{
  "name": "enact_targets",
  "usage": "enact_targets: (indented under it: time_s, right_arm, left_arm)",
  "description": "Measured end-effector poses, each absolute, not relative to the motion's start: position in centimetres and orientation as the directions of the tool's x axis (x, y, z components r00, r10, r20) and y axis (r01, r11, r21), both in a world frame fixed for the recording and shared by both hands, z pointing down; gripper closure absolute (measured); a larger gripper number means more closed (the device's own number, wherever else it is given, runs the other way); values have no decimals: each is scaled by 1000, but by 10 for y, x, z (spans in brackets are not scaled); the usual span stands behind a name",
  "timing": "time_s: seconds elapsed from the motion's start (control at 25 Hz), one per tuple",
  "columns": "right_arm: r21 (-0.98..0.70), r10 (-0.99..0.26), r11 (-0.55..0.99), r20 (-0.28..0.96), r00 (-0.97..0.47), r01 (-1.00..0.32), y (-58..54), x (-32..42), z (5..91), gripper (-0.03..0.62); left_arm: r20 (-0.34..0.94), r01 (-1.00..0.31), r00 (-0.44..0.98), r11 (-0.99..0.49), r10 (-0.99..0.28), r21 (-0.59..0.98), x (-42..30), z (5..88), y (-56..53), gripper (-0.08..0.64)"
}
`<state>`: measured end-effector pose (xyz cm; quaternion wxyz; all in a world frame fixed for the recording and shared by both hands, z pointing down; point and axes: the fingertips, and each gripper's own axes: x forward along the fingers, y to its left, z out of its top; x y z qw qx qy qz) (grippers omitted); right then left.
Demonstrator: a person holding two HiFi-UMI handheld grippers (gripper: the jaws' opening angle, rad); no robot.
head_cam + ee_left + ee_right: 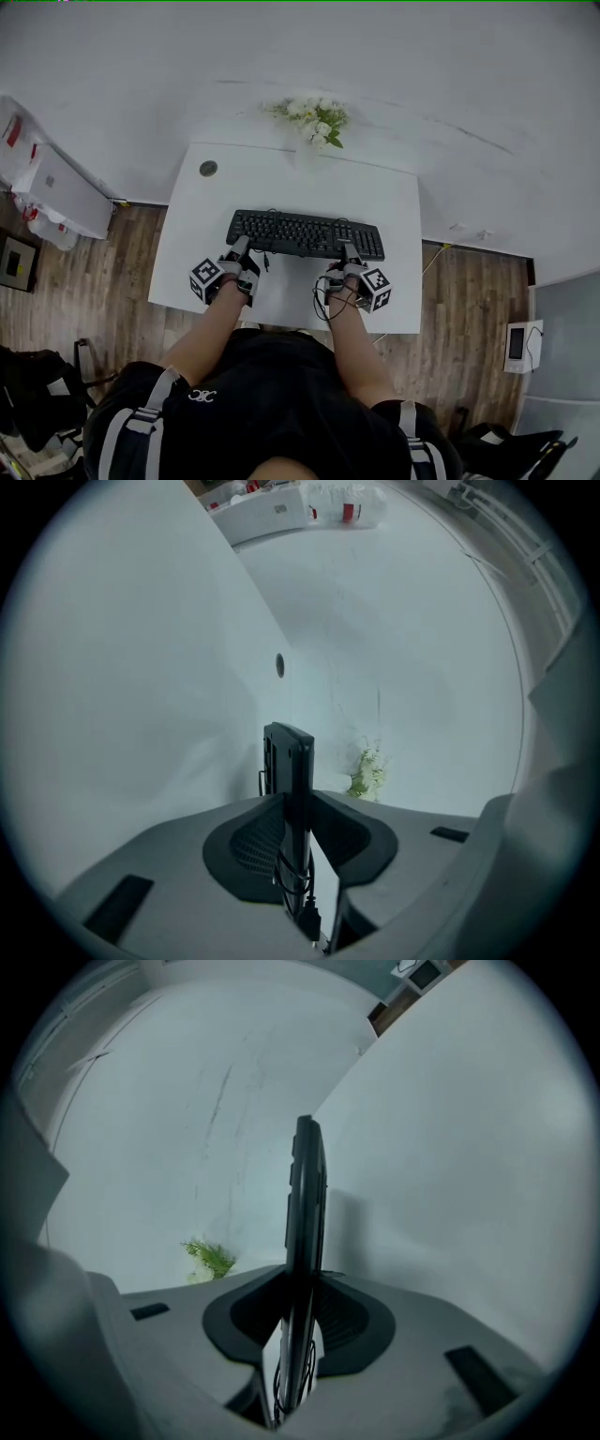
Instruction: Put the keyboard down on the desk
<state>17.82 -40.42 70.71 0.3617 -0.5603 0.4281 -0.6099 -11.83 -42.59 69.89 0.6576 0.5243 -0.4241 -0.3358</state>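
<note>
A black keyboard (305,232) lies flat across the middle of the white desk (291,187) in the head view. My left gripper (239,253) is clamped on its near left edge, my right gripper (349,255) on its near right edge. In the left gripper view the keyboard (292,789) stands edge-on between the dark pads, which press on it. The right gripper view shows the keyboard (305,1241) edge-on in the same way, held between that gripper's pads. A black cable (323,300) loops below the right gripper.
White flowers (314,117) stand at the desk's far edge by the wall. A round grommet (208,169) sits at the far left of the desk. Wooden floor lies on both sides, with a white box (61,192) to the left.
</note>
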Motion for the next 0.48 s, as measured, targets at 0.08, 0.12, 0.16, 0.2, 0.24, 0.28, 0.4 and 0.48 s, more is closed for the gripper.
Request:
enact_targets:
  time_s: [0.08,0.12,0.16,0.2,0.24,0.28,0.4,0.48]
  right_arm:
    - [-921,-914,-387,389,-110,-39,-404,178,712,509]
    - [-918,-911,-396,397,-110,-34,-403,177,715,508]
    - [-914,-907,-406,406,-109,-25,-402,177,718,506]
    - [-909,-903,-418,416,-109,-12,-401,176,722,506]
    - [-903,-898,-429,427,-109,-1,-399,176,725,506]
    - [-899,-893,-438,435,-111,3,-398,176,728,508]
    - [-893,-887,-449,447,-117,-5,-396,175,734,509]
    - [-882,-875,-471,469,-120,-11,-394,174,738,510]
  left_arm:
    - [236,-1,416,259,-878,966,-119,708,-426,471]
    - [252,-2,417,276,-873,961,-120,712,-425,472]
    - [266,-5,419,290,-868,957,-120,715,-425,472]
    - [277,-10,422,302,-863,953,-120,717,-424,471]
    - [285,-14,425,309,-859,951,-120,719,-423,471]
    - [288,-18,427,310,-857,950,-120,720,-422,472]
    - [293,-35,433,309,-853,950,-121,722,-423,474]
    - [312,-47,438,325,-843,944,-121,726,-421,479]
